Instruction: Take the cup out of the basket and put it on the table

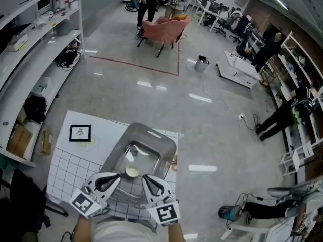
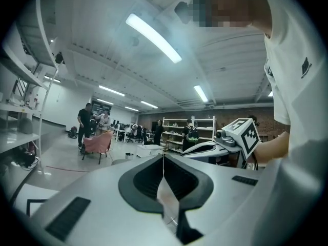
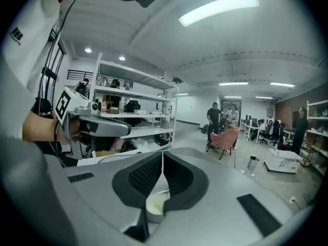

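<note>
The cup (image 1: 132, 172), small and cream, sits upright on the floor of the basket (image 1: 160, 136), close to its near wall, with nothing holding it. The basket is a clear grey tub that stands on the table (image 1: 65, 165), over a white sheet ruled in squares. In the head view the two grippers reach in from the near edge with the cup between their tips. The left gripper (image 1: 120, 175) is just left of the cup and the right gripper (image 1: 144, 177) just right of it; whether either touches it I cannot tell. The left gripper view shows that gripper's (image 2: 163, 160) jaws closed tip to tip, gripping nothing, with only a pale blur showing through the hollow behind the tips. The right gripper view shows the right gripper (image 3: 163, 160) the same way, its tips pressed together and empty; the cup (image 3: 155, 207) shows below through the hollow behind them, outside the grip. Each gripper view also catches the other gripper off to one side, held in a hand. Left of the basket a small black-framed picture (image 1: 80, 132) lies flat on the sheet, well apart from it. Beyond the table lies a grey floor, with a pink chair (image 1: 164, 29) far off and people standing by it.
</note>
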Motion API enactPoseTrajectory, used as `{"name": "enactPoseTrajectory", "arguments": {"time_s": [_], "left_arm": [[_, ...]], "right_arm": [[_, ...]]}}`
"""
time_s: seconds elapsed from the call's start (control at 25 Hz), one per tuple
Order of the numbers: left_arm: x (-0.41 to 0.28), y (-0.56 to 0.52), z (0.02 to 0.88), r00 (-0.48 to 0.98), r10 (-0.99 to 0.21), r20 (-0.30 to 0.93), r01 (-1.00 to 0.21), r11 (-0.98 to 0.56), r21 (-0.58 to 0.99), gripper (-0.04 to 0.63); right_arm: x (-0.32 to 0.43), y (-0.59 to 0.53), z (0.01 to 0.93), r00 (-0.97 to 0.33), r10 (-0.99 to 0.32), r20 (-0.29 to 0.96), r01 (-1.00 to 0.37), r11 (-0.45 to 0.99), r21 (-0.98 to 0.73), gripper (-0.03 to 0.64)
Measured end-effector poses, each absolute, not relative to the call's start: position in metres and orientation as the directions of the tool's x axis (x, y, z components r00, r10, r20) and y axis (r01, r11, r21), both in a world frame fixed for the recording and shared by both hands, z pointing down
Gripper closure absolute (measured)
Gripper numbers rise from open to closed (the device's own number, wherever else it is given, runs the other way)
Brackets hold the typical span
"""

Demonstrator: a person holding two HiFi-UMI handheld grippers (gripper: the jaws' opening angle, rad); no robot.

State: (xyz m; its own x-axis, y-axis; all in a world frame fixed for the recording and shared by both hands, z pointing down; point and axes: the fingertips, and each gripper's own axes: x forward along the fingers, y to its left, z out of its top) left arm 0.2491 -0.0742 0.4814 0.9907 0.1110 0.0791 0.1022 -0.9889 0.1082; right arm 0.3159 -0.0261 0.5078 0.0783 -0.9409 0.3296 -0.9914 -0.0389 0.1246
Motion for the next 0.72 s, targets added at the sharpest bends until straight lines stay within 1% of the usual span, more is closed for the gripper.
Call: {"name": "enactPoseTrajectory", "arguments": {"time_s": [0.16, 0.36, 0.4, 0.52, 0.72], "left_arm": [[0.257, -0.08, 0.489, 0.988, 0.106, 0.113, 0.095, -0.99, 0.1, 0.583], [0.261, -0.088, 0.495, 0.986, 0.101, 0.129, 0.089, -0.991, 0.098, 0.583], [0.261, -0.089, 0.495, 0.986, 0.101, 0.129, 0.088, -0.991, 0.099, 0.583], [0.262, -0.091, 0.496, 0.986, 0.1, 0.132, 0.086, -0.99, 0.108, 0.583], [0.261, -0.096, 0.502, 0.986, 0.095, 0.138, 0.079, -0.99, 0.12, 0.583]], "right_arm": [[0.318, -0.043, 0.522, 0.034, -0.917, 0.397, -0.991, 0.02, 0.133, 0.606], [0.313, -0.067, 0.55, -0.037, -0.868, 0.495, -0.975, 0.141, 0.173, 0.595], [0.312, -0.072, 0.556, -0.056, -0.855, 0.515, -0.97, 0.169, 0.176, 0.581], [0.307, -0.083, 0.578, -0.107, -0.801, 0.589, -0.947, 0.263, 0.185, 0.508], [0.303, -0.097, 0.62, -0.15, -0.683, 0.715, -0.89, 0.408, 0.202, 0.442]]}}
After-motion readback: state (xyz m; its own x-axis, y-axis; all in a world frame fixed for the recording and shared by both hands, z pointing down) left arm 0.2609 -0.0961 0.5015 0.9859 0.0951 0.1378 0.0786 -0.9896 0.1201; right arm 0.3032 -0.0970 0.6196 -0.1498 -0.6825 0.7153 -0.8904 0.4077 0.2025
